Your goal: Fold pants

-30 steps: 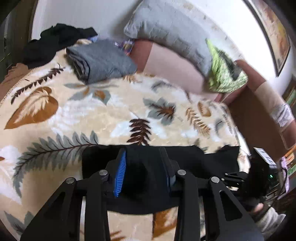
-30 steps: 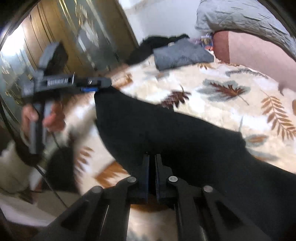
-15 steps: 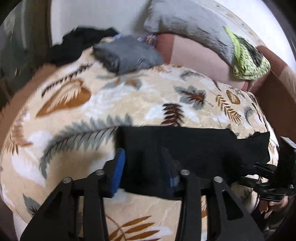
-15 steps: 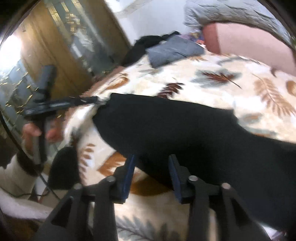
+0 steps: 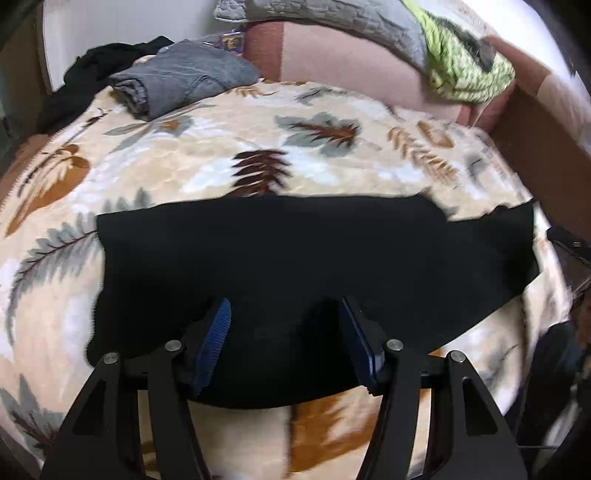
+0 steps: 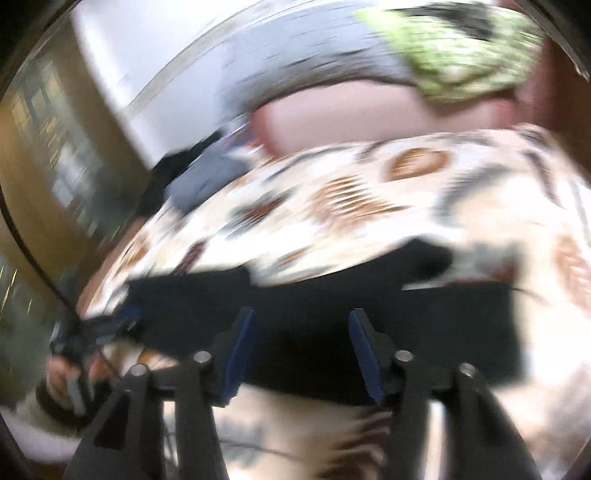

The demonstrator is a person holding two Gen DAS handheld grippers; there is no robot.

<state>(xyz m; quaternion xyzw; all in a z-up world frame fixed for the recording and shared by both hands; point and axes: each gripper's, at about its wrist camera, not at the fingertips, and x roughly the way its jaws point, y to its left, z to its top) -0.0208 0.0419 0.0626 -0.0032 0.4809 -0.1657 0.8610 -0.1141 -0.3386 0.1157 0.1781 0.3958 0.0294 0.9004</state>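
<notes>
Black pants lie flat as a wide band across the near part of a leaf-print blanket. Their surface reads as one dark mass; seams, waistband and fold lines cannot be made out, so the number of layers is unclear. The near edge is partly covered by the left gripper and its linkage.

Right wrist view is heavily motion-blurred. The pants and blanket are recognisable there only by colour and rough outline.

At the lower left of that view a hand holds the other tool's handle, blurred and cut off at the frame edge.

Left gripper: angled steeply down over the near edge of the pants. Jaws are opening, blue pads clear of the cloth on both sides; fabric lies beneath and between them, not pinched.

Right gripper: tilted down over the pants' near edge. Jaws are opening, pads well apart, dark cloth showing between them; no pinch visible, though blur limits certainty.

Far side of the bed: folded grey garment, dark clothing heap, grey pillow, green-and-black cloth.
</notes>
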